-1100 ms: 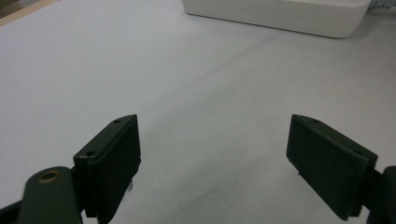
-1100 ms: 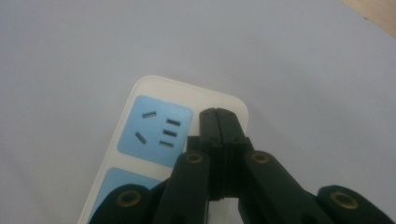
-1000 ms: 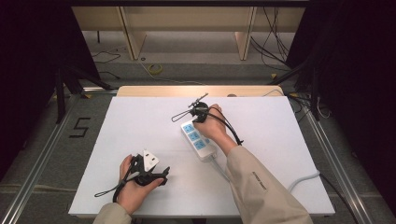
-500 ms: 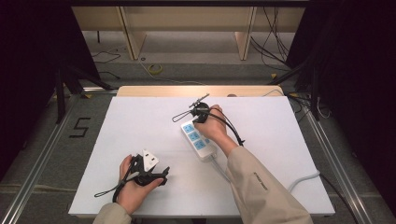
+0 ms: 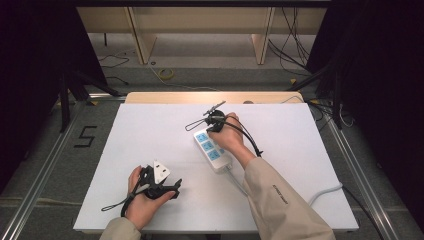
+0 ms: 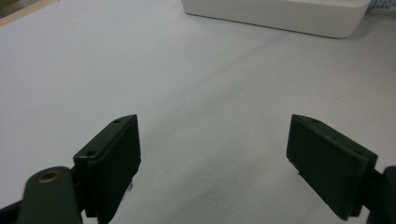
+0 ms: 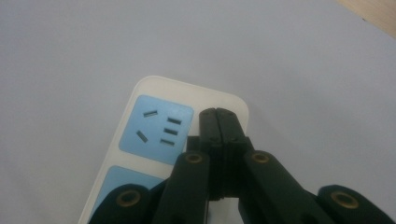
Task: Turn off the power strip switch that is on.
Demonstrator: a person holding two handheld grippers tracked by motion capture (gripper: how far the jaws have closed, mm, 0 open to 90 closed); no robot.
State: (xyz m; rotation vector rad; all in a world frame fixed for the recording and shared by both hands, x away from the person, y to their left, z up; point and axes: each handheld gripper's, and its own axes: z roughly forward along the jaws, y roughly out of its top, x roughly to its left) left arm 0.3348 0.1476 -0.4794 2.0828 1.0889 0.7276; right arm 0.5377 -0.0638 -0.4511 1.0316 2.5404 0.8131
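lab recording bay | black curtains (image 5: pixel 30 75) | aluminium frame rails (image 5: pixel 47 150) | floor cables (image 5: pixel 295 45)

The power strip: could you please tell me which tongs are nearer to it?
Right. The right tongs sit shut over the power strip; the left tongs rest apart, near the table's front edge.

I work at a white table (image 5: pixel 125 150) with a wooden edge at 12 o'clock. A white power strip (image 5: pixel 211 151) with blue sockets lies flat near the middle, and its white cord (image 5: pixel 327 191) runs off toward 4 o'clock.
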